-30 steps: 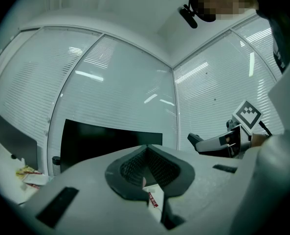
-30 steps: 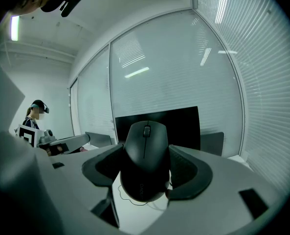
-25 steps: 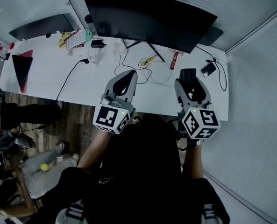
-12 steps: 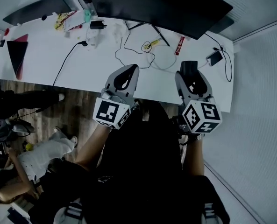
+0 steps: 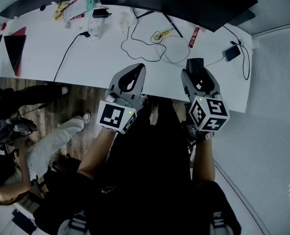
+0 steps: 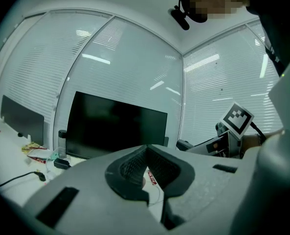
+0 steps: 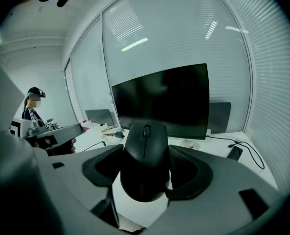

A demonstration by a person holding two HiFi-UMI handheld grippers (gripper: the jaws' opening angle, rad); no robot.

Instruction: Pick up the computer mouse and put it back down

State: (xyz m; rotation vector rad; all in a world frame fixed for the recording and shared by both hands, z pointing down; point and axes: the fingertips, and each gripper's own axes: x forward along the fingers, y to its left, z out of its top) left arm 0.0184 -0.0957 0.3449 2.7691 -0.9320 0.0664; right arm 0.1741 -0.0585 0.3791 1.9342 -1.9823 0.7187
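Above desk (image 5: pixel 47 53), right tongs (image 7: pixel 145 173) w/ mouse (image 7: pixel 144 151) now tipped lower.

An office: white desk (image 5: pixel 32 53), dark monitor (image 5: pixel 184 1), blind-covered glass walls (image 6: pixel 125 67).

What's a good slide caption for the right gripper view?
Right hand-held gripper clamps a black computer mouse above the white desk, facing a dark monitor.

Matt black plastic computer mouse (image 7: pixel 145 160)
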